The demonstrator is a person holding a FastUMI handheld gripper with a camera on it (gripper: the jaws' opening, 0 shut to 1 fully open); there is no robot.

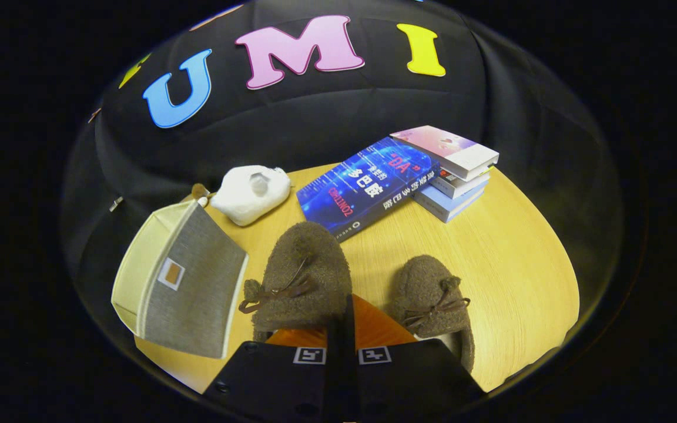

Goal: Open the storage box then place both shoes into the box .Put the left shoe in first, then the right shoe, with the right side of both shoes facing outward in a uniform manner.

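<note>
Round wooden table (509,258) under everything, pale grain, backed by black cloth. On its left edge, fabric storage box (188,288), grey front panel with a small tag, cream side wall; hard to tell from here whether the lid is lifted or merely tilted, so opening counts as unconfirmed. Beyond the fingers, blue hardcover book (368,188) leaning against a short stack of books (453,176). Nearer the box, white plush toy (250,192).

Just ahead of the fingers, nearer brown fuzzy slipper (303,276) with a bow lace, toe pointing away, heel end meeting the fingertips. Beside it and a little apart, second brown slipper (432,296), same bow, resting flat on the wood.

Gripper (341,329) with fingers drawn close together, barely a slit between them; appears clenched at the nearer slipper's heel, yet a true two-sided pinch cannot be told.

Judged progress: early. Neither slipper inside the box. Left to do: carry the left shoe in, then the right, both with right sides facing outward.
</note>
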